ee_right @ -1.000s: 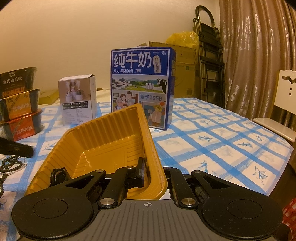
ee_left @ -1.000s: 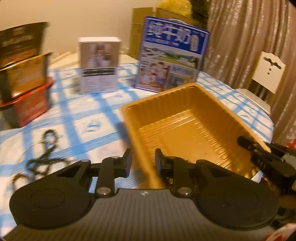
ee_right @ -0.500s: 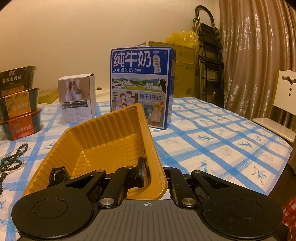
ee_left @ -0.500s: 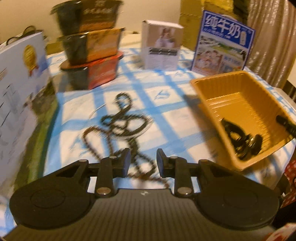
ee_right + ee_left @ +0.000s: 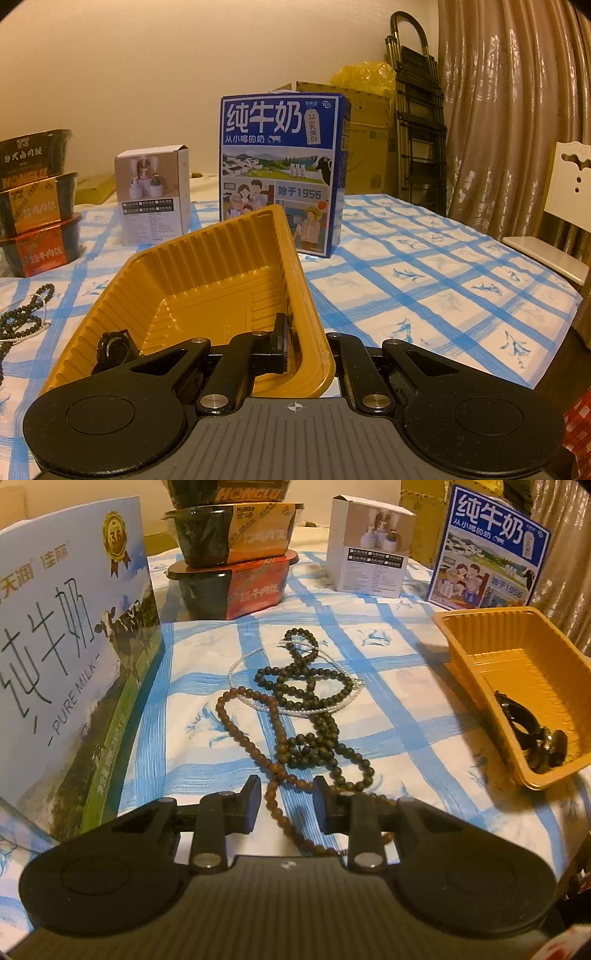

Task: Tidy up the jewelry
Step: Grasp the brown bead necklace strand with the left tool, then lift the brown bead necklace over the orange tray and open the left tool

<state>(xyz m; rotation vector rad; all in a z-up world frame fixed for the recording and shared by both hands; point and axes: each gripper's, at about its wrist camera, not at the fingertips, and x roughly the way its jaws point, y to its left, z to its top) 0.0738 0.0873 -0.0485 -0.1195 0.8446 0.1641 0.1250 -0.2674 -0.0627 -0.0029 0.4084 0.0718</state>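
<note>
Three strings of beads lying tangled on the tabletop [image 5: 424, 716], on a cloth of blue checks over white: a dark green bead string [image 5: 306, 686] looped several times, a brown bead string [image 5: 255, 738] running from the tangle down toward the camera, and a thin clear bead loop [image 5: 236, 664] partly under the dark one. Seen from the right wrist too, at the far left edge, the dark beads only. To the right of the tangle, well apart from it, a yellow plastic tray [image 5: 465, 657] with ribbed walls, one black watch [image 5: 532, 738] lying in its near corner.

Left gripper [image 5: 286, 797] hovering low over the near end of the brown string, jaws spread partway, the string passing between the tips without either pad pressing on it. Right gripper [image 5: 306, 343] at the tray's near edge, jaws nearly pressed together, pinching the tray wall: one finger inside the tray, the other outside behind the rim.

Farther out: a large pale-blue milk carton [image 5: 70, 638] standing at the left, a stack of three instant-meal bowls [image 5: 232, 554] behind the beads, a small white box [image 5: 369, 550], and a dark-blue milk carton [image 5: 487, 550] just behind the tray. Beyond the tabletop, a white chair [image 5: 557, 225], brown curtains [image 5: 517, 110], a folded stepladder [image 5: 417, 110] and a cardboard box [image 5: 365, 136].
</note>
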